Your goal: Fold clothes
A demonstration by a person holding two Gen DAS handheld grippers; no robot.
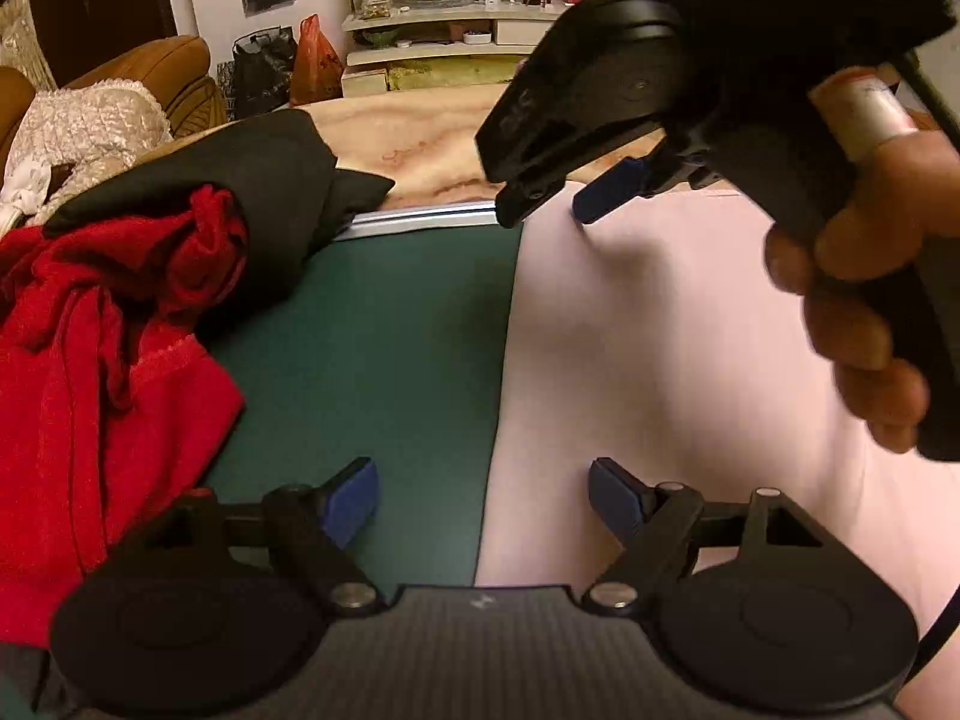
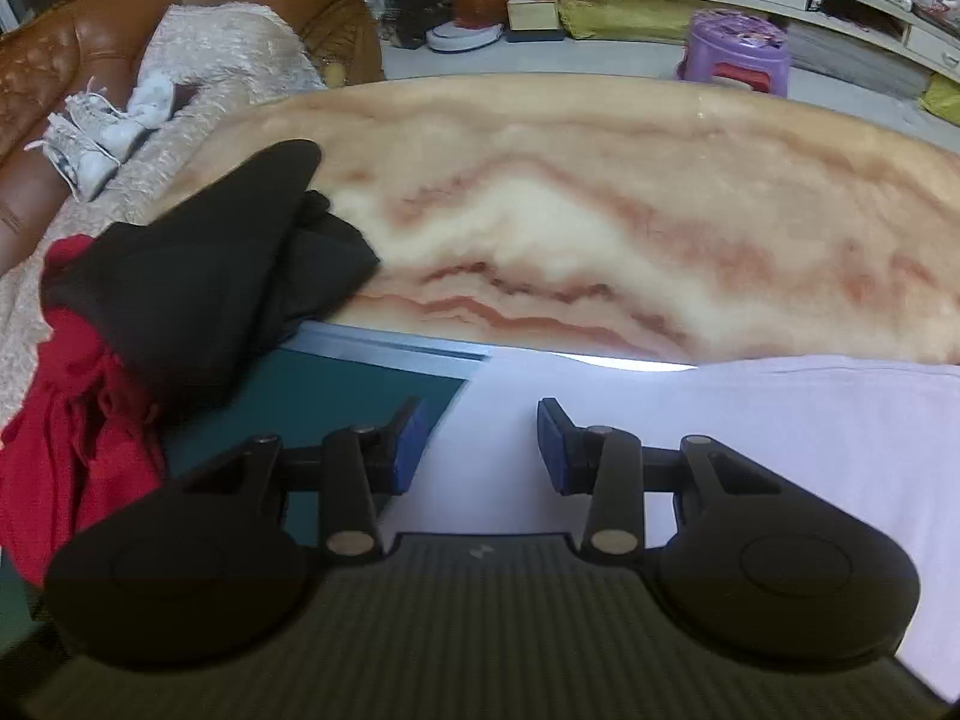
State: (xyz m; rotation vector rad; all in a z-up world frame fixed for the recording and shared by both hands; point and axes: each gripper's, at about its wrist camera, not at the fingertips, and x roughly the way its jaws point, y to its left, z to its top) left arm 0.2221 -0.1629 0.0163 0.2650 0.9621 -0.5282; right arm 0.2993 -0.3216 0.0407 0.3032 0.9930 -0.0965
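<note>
The left gripper (image 1: 483,498) has its jaws spread wide, the blue pads holding nothing, one over the green mat (image 1: 372,348) and the other over the pale pink garment (image 1: 660,330) that lies flat across the right side of the mat. The right gripper (image 2: 480,444) is likewise open and empty, its pads apart above the near left corner of the same pink cloth (image 2: 750,420); in the left wrist view it shows from the side, held in the person's right hand (image 1: 858,312) above the garment's far edge, and whether its tips touch the fabric cannot be told. To the left a heap of clothes sits on the mat's edge: a red garment (image 1: 90,360) crumpled below and a black garment (image 1: 240,180) draped over it, spilling onto the marble tabletop (image 2: 600,210). The pink cloth's left edge runs straight down the mat, leaving a bare green strip between it and the heap. Beyond the mat's metal edge strip (image 1: 420,219) the marble lies open out to its curved far rim. A brown sofa (image 2: 90,30) with a lace cover stands off the table's left, and a purple stool (image 2: 735,51) behind it.
</note>
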